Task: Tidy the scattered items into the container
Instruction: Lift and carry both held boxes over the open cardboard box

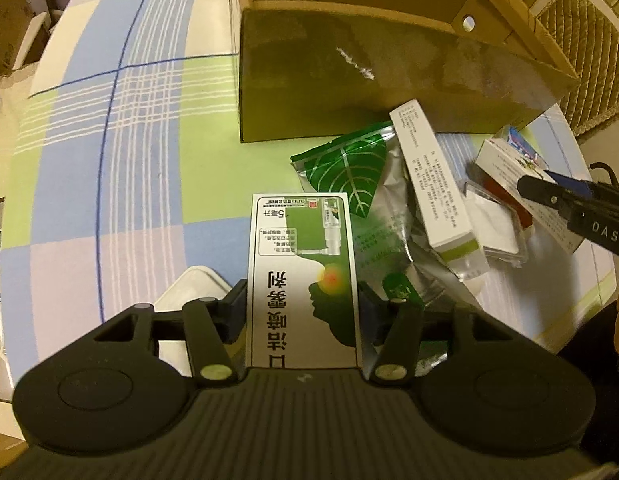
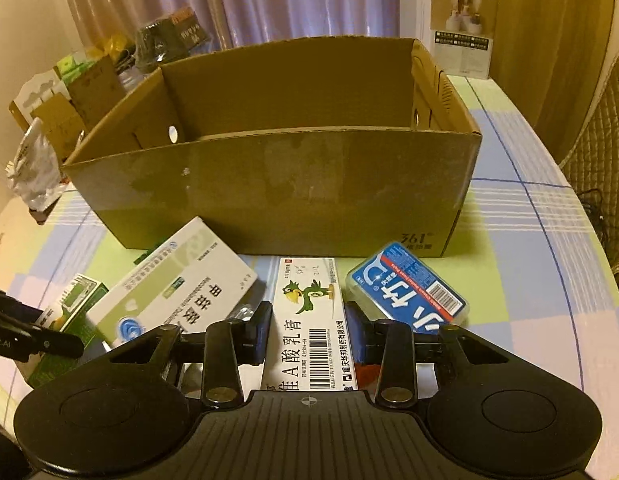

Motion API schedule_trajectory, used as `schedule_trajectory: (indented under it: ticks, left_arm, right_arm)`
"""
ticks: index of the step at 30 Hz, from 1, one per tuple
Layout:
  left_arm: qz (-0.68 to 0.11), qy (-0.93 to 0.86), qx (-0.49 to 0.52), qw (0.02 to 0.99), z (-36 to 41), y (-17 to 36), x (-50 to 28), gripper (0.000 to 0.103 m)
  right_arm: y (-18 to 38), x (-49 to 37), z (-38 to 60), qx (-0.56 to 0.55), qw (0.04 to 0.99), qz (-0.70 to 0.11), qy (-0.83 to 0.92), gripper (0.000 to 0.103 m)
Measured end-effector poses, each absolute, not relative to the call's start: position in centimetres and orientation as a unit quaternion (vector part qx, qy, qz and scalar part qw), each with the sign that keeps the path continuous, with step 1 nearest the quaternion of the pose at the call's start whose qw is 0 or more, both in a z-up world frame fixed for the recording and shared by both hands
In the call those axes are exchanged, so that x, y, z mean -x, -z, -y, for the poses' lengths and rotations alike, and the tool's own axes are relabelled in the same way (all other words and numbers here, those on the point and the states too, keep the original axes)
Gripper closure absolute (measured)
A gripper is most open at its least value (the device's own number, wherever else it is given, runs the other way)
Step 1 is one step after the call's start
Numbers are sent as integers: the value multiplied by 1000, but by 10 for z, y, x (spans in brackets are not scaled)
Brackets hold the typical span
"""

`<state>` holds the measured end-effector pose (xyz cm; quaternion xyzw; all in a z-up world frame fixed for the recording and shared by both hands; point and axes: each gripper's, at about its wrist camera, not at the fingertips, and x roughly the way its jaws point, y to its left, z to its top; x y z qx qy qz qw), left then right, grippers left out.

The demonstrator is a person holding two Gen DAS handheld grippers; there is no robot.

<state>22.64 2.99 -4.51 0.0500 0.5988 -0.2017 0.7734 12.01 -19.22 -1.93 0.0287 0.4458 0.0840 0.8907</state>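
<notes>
An open cardboard box point(image 1: 369, 80) stands on the checked tablecloth. My left gripper point(image 1: 303, 308) is shut on a white and green spray box point(image 1: 305, 264), a short way in front of the cardboard box. My right gripper point(image 2: 309, 332) is shut on a white ointment box with a green parrot point(image 2: 309, 300), close to the cardboard box's point(image 2: 289, 184) front wall. A green leaf foil pouch point(image 1: 345, 168) and a long white carton point(image 1: 433, 176) lie between the two grippers. The right gripper point(image 1: 529, 188) shows at the right edge of the left wrist view.
A blue floss case point(image 2: 409, 292) lies right of the ointment box and a white-green medicine box point(image 2: 177, 292) lies left of it. A clear plastic case point(image 1: 497, 220) sits by the long carton. Cartons and bags crowd behind the cardboard box; a chair back point(image 2: 605, 128) stands at the right.
</notes>
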Motion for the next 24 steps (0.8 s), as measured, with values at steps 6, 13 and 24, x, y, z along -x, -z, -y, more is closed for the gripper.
schedule_trajectory:
  ticks: [6,13,24]
  left_arm:
    - [-589,204,-45,781,-35,22,-216,53]
    - [-569,212,-58,793,-30,-11,-210,53]
    - [-532,233,-63,812,-9,-64,-220,53]
  right_arm:
    - [2,-104,191,-31,896,-434,-88,62]
    - [-31,-92,191,-32,911,-401,-95,62]
    - [-85,-105,195,-25,932,-348,-98,62]
